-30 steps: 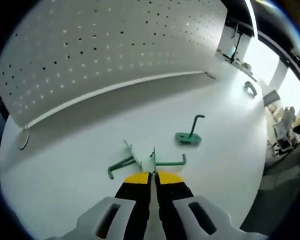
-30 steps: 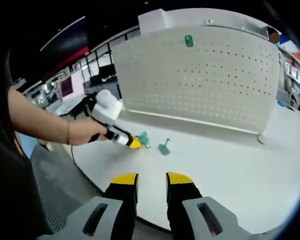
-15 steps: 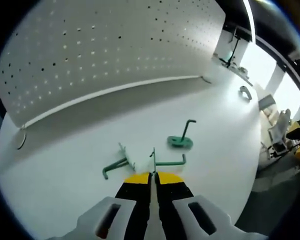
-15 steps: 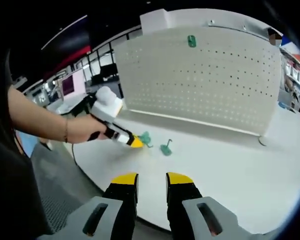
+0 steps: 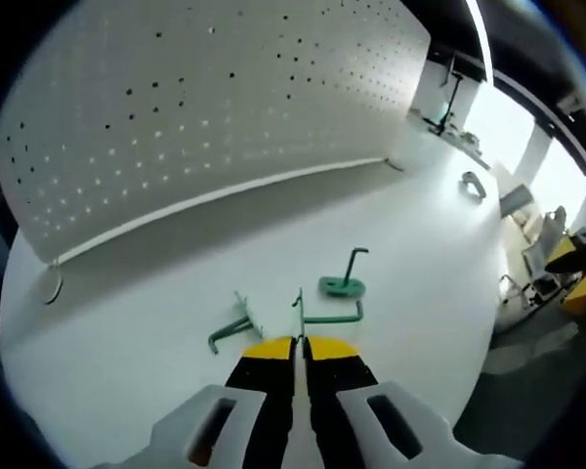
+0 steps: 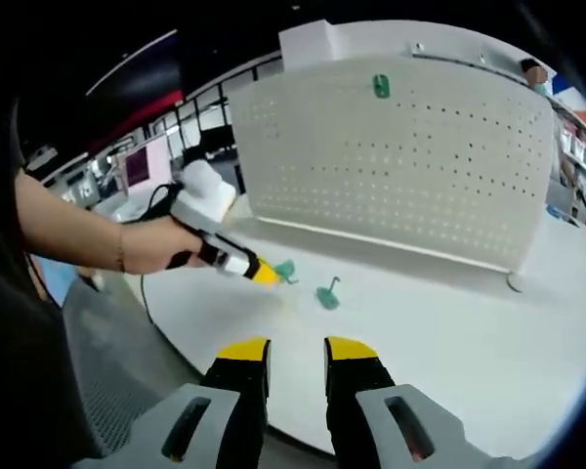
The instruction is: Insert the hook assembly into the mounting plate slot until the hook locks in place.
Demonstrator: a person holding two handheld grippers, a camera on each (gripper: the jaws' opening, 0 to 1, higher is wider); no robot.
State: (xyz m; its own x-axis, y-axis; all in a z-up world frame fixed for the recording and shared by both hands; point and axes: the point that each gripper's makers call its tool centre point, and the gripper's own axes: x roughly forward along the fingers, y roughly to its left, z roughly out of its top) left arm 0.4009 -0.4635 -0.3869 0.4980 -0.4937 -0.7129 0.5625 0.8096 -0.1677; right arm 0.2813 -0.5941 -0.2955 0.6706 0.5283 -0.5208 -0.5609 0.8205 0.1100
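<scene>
A: Hook assembly (image 5: 322, 315) sits clamped at the tip of the left gripper (image 5: 295, 344); jaws pressed together on its thin upright plate, with the green wire arm pointing to the right in the left gripper view. It looks slightly clear of the white table (image 5: 156, 293), though contact cannot be ruled out.

B: Noted. What else does that view give?

A: Two more green hooks on the table. The second hook (image 5: 232, 330) lies just left of the jaws, its plate end tipped up. The third hook (image 5: 345, 279) stands on its flat green base beyond the held one, stem upright with a bent top. The white pegboard (image 5: 195, 107) rises behind, its base strip running along the table. A small metal clip (image 5: 472, 184) lies well apart to the far right.

B: And the right gripper view?

A: The right gripper (image 6: 296, 354) hangs over the near table edge, jaws parted, nothing between them. This view shows the whole pegboard, with a small green piece (image 6: 381, 86) mounted high on it. The person's hand (image 6: 154, 244) holds the left gripper from the left; its yellow tip touches the green hooks, which are too small here to separate. Open table lies between the hooks and the pegboard.
</scene>
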